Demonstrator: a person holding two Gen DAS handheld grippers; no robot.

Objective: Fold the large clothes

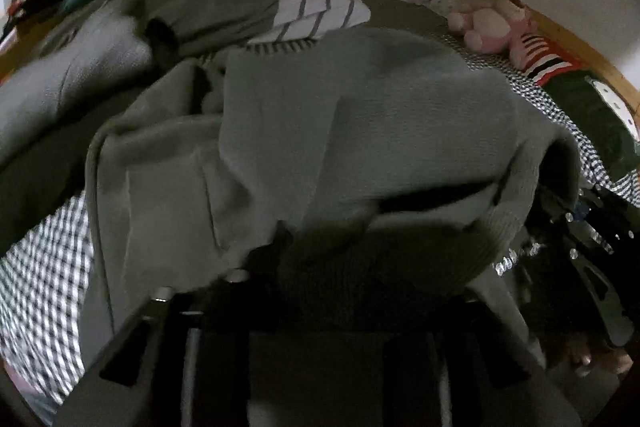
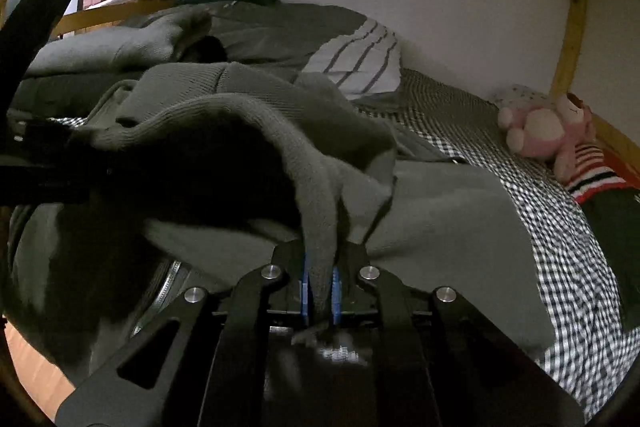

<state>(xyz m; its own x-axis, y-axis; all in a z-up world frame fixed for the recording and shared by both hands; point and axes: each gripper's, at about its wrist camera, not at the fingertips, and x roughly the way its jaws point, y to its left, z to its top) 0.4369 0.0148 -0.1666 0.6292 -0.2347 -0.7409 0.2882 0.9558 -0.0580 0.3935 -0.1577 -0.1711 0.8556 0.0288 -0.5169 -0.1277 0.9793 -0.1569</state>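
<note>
Both tilt down over the bed—right hand-held gripper (image 2: 320, 279) clamped on grey sweater (image 2: 440, 211), left's jaws hidden.

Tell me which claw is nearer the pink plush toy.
Right, as far as the views show. The right claw, shut on the grey sweater, sits closer to the pink plush toy; the left claw sits farther.

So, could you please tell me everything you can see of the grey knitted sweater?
The grey knitted sweater is a soft, thick knit with ribbed edging, lying crumpled and partly folded over itself on the checked bedsheet. The right gripper is shut on a gathered fold of it. In the left wrist view it drapes over the left gripper, hiding the fingertips.
</note>
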